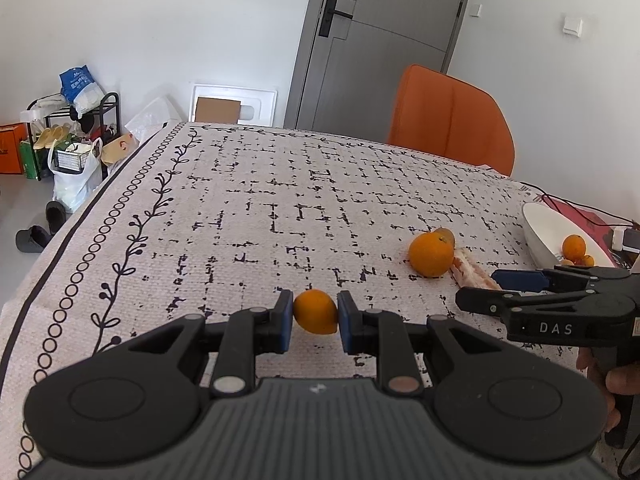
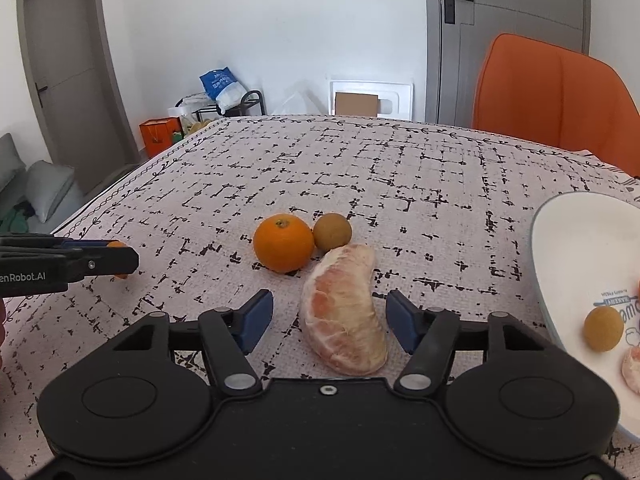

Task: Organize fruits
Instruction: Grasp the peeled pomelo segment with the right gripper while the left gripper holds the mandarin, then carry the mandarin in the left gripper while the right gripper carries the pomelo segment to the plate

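Kumquat (image 1: 315, 312) clamped in left gripper (image 1: 315, 316) jaws; right gripper (image 2: 330, 316) jaws apart, straddling pomelo segment (image 2: 344, 312) on bench (image 2: 360, 168).

Left gripper (image 1: 316, 316) clamping small orange fruit (image 1: 315, 312), patterned tablecloth (image 1: 240, 208), white bowl (image 1: 548, 232)

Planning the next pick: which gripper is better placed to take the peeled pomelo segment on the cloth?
Right. The right gripper straddles the pomelo segment, pads not yet touching. The left gripper is shut on a small orange fruit, so it is occupied.
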